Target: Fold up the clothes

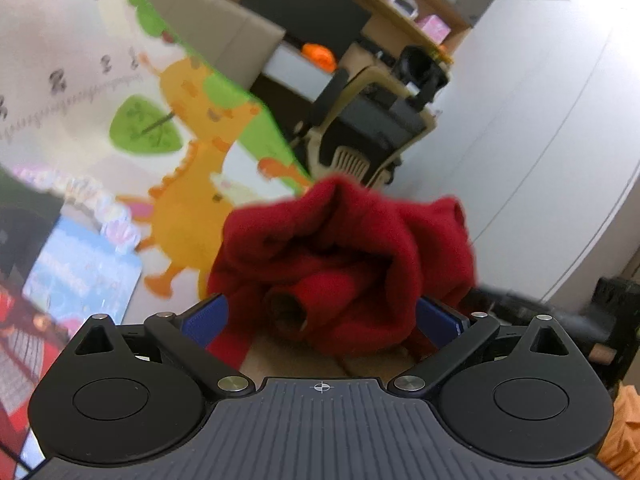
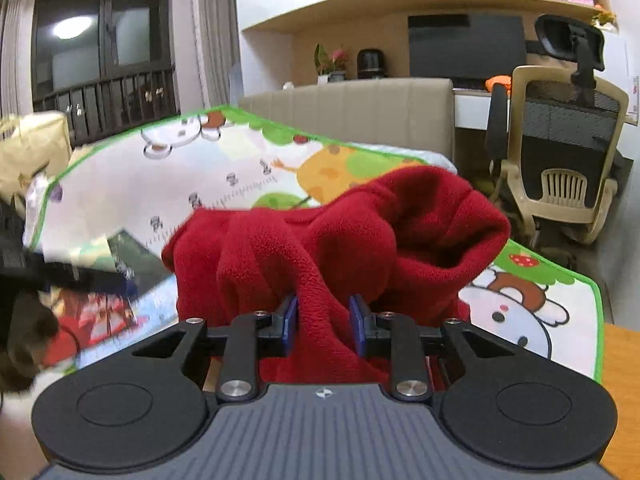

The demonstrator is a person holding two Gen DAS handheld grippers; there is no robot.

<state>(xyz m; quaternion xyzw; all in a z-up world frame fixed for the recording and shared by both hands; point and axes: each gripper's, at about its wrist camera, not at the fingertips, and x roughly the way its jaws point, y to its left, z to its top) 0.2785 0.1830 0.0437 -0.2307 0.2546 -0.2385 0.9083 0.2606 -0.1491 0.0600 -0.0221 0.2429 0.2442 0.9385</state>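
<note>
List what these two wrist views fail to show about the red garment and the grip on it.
- Left wrist view: the left hand-held gripper stands wide; the bunched red fleece garment covers its fingertips, so contact is unclear.
- Right wrist view: the right hand-held gripper pinches a fold; the fabric's lower part is hidden behind the gripper body.
- Both views: garment type and sleeves unreadable, too crumpled.
- Left wrist view: the play mat is blurred.

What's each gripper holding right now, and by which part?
Right gripper pinches a ridge of the bunched red fleece garment; which part can't be told. Left gripper is open, garment bundled between its fingers, not clamped.
</note>
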